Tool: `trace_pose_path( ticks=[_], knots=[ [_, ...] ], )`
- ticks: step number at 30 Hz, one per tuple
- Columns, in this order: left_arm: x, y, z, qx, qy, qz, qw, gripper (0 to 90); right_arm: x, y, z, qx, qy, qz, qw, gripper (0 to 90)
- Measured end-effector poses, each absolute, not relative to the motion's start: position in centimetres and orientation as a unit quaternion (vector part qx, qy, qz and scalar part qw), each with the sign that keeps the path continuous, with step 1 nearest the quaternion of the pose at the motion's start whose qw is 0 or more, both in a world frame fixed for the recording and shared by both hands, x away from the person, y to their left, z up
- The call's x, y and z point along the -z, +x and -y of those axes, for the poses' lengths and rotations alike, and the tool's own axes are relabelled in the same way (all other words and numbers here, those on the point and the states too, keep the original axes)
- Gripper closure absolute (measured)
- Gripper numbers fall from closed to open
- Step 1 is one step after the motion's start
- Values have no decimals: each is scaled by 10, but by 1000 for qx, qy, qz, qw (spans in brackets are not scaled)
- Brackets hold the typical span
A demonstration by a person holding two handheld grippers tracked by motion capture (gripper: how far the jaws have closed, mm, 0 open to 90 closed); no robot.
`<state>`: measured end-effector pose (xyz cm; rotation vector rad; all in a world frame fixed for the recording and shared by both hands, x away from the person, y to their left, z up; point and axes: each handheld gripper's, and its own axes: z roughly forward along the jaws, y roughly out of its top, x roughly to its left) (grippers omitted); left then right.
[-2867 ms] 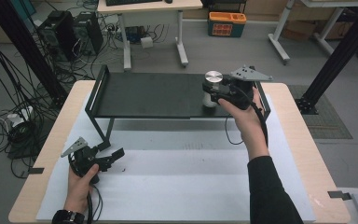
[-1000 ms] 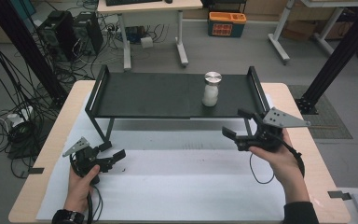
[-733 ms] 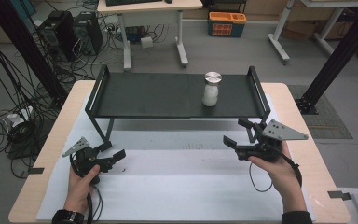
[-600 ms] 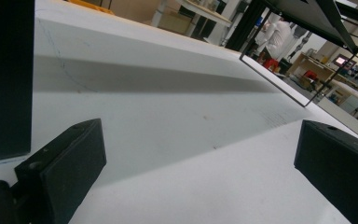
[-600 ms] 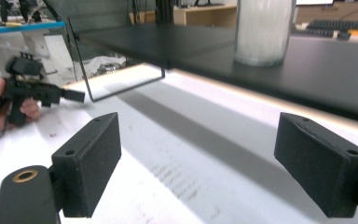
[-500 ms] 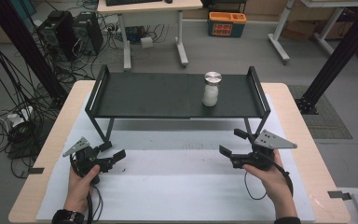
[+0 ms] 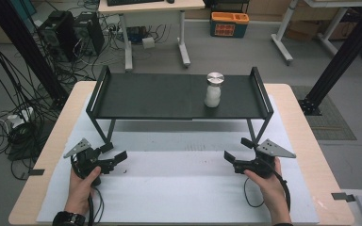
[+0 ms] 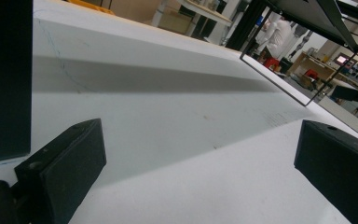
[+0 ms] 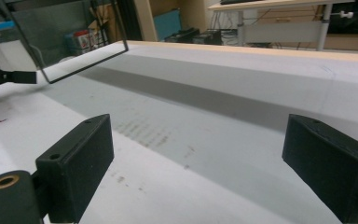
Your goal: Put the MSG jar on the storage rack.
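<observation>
Setting: a robotics or engineering lab, set up for recording handwork.
Floor, upper left of the high view: computer towers [image 7: 70, 35] stand amid tangled cables [image 7: 16, 127] on grey carpet.
Frame edges: black aluminium struts [image 7: 346, 52] rise at both sides, a camera-rig frame around the table.
Centre: a wooden table [image 7: 306, 141] covered by a white mat [image 7: 179, 188], with a black metal shelf [image 7: 169, 96] on it.
Top of the high view: a desk on white legs [image 7: 151, 7], an orange toolbox [image 7: 228, 23] on the floor beside it.
Upper right of the left gripper view: workbenches, equipment racks and a person in white [image 8: 279, 39] stand in the background.
</observation>
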<state>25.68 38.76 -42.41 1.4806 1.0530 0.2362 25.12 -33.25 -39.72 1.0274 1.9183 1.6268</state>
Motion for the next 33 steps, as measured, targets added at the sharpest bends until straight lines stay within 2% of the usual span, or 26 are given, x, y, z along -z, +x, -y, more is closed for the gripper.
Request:
trace_pose_path(
  ticks=[5, 15, 33],
  knots=[
    [424, 257, -387, -103, 642, -456, 608, 23, 417, 246, 335, -602, 389, -664, 215, 89],
    [424, 257, -387, -104, 643, -455, 608, 23, 433, 240, 337, -619, 411, -631, 222, 88],
    [422, 255, -385, -111, 645, -456, 604, 21, 436, 238, 340, -627, 420, -619, 218, 86]
  ],
)
